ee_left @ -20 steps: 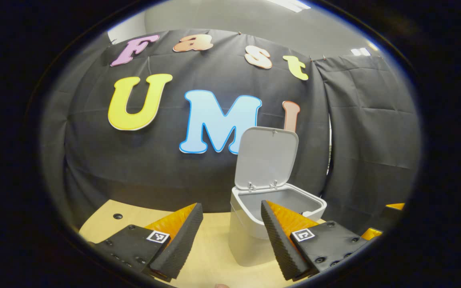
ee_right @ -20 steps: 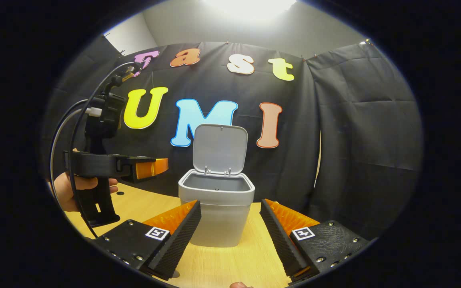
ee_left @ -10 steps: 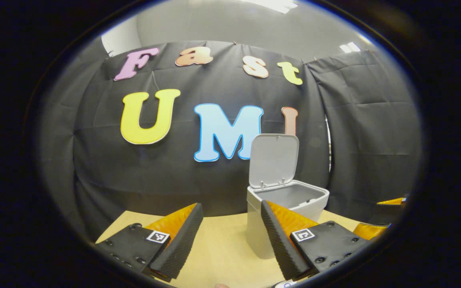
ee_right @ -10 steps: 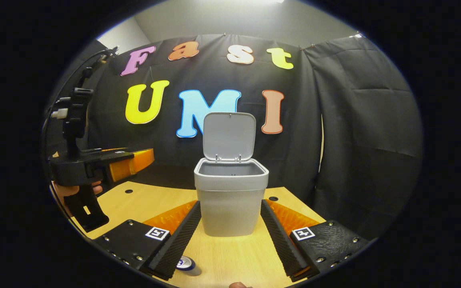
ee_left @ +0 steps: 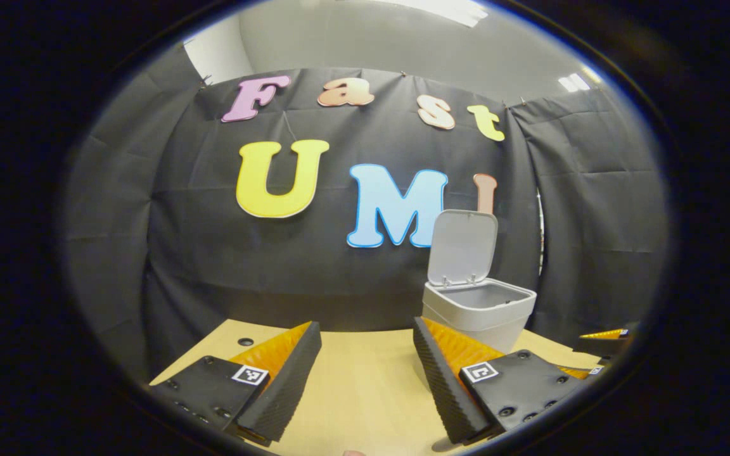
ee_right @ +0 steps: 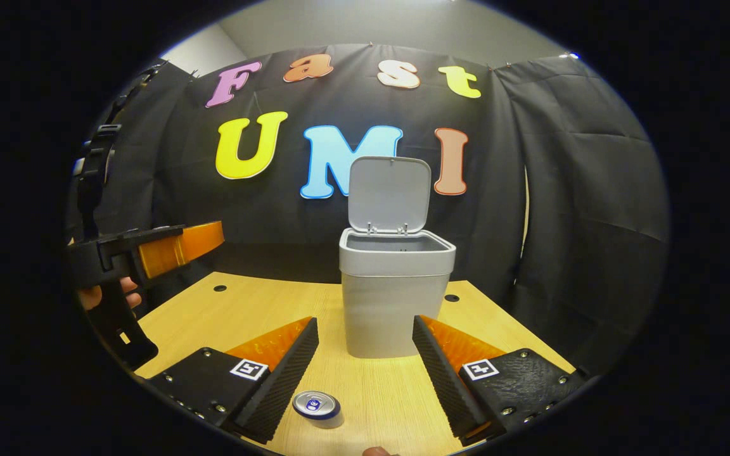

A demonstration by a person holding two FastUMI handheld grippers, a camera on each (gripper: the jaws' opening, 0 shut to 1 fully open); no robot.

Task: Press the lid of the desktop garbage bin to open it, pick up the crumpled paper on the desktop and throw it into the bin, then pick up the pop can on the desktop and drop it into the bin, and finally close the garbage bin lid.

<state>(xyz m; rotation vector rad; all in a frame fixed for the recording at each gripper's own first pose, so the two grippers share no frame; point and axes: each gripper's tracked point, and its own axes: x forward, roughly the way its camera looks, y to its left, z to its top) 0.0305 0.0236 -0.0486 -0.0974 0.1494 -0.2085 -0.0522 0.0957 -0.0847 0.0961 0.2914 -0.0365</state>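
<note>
This is a staged recording booth set up inside a plain room, not a lived-in home. Black fabric curtains hang in creased panels pinned along their top edge and close off the back and right side behind a light wooden tabletop with small dark round holes near its far edge. Above the cloth show a bare grey painted wall and bright ceiling light panels. The few props on the tabletop are a small grey plastic garbage bin with its flip lid raised, towards the far edge, and a silver pop can near the front edge.
</note>
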